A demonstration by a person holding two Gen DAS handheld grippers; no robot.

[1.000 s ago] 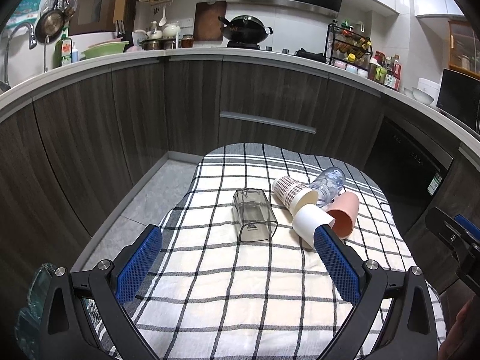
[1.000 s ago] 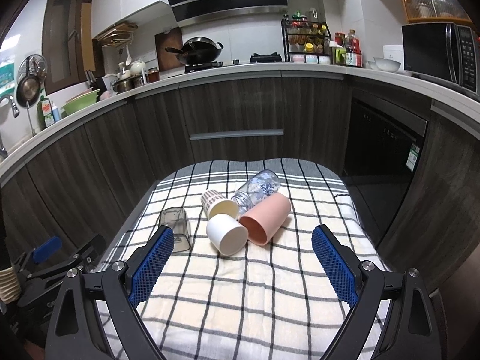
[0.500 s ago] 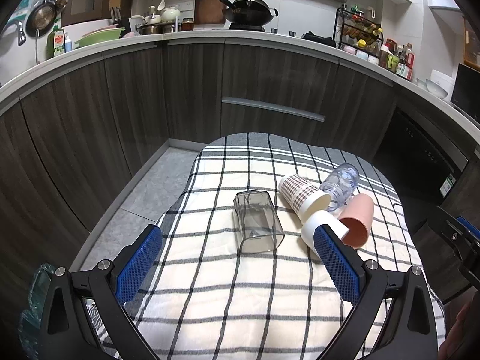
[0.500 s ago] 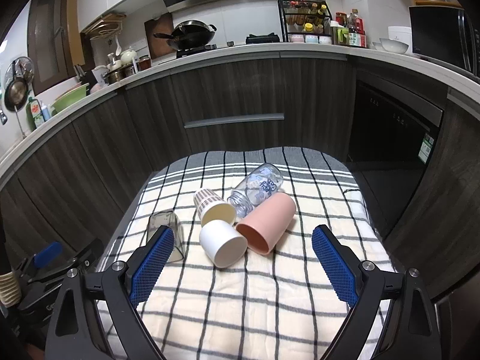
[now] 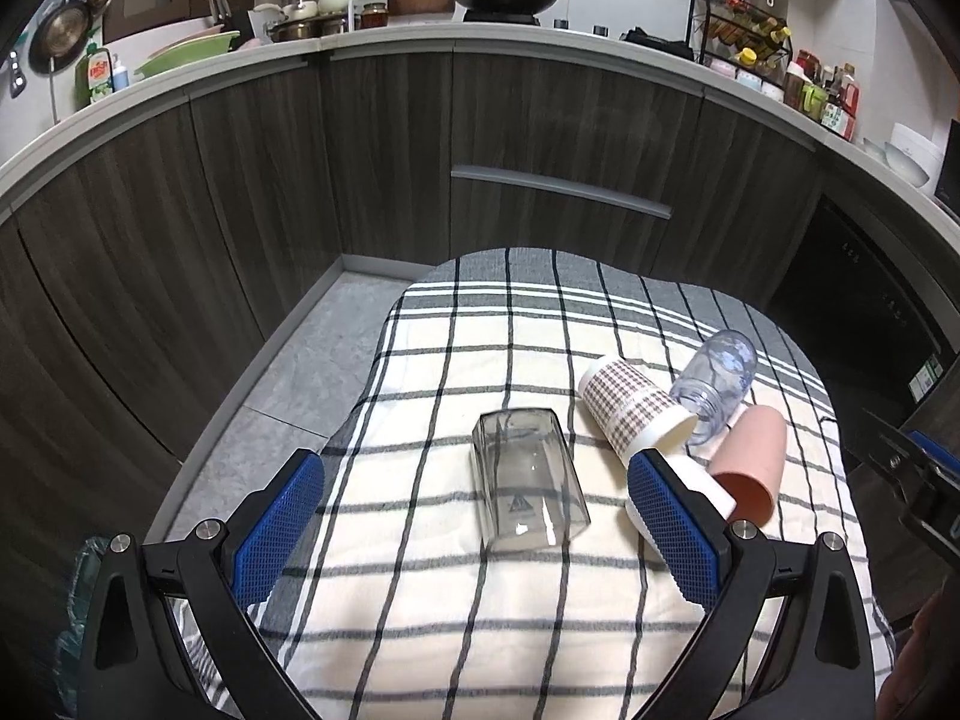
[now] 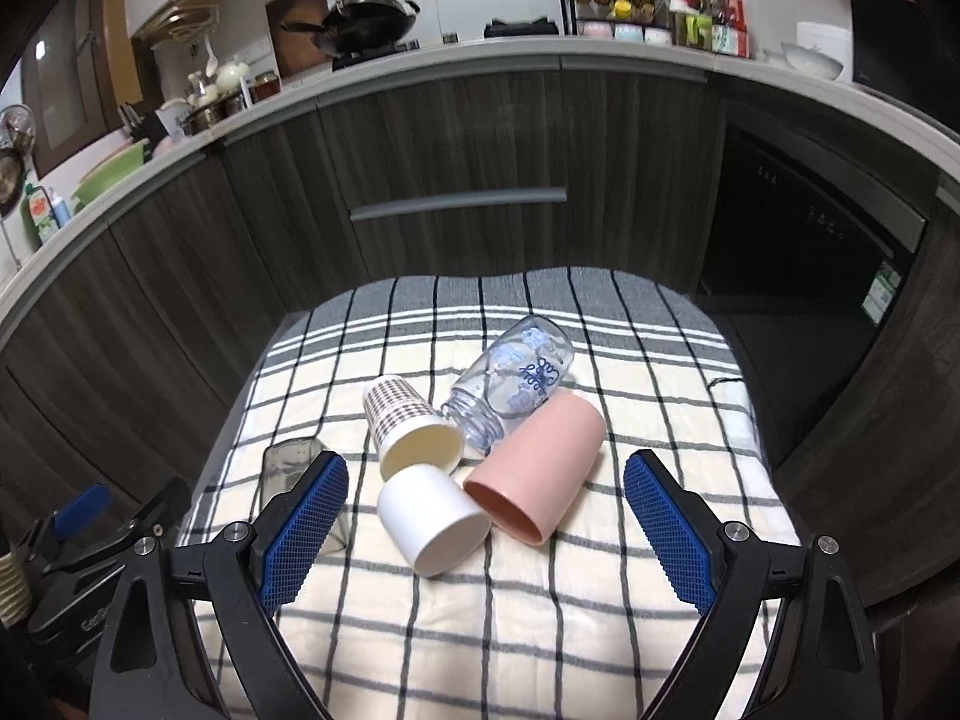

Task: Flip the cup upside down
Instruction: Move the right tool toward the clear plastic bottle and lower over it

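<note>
Several cups lie on their sides on a checked cloth [image 5: 420, 630]. A smoky clear square cup [image 5: 525, 480] lies just ahead of my open, empty left gripper [image 5: 474, 516]; it is partly hidden in the right wrist view [image 6: 288, 462]. A plaid cup [image 6: 408, 426], a white cup [image 6: 435, 519], a pink cup [image 6: 534, 468] and a clear printed bottle [image 6: 510, 381] lie in a cluster ahead of my open, empty right gripper [image 6: 486, 516]. The left gripper's right finger hides part of the white cup [image 5: 714, 492].
The cloth [image 6: 540, 630] covers a small table whose edges drop to the floor left and right. Dark kitchen cabinets [image 5: 540, 138] curve around behind. A dishwasher front [image 6: 810, 228] stands at the right. The other gripper [image 5: 918, 480] shows at the right edge.
Both grippers have moved forward and down toward the cups, which look larger and closer. The cups have not moved. Both grippers stay open.
</note>
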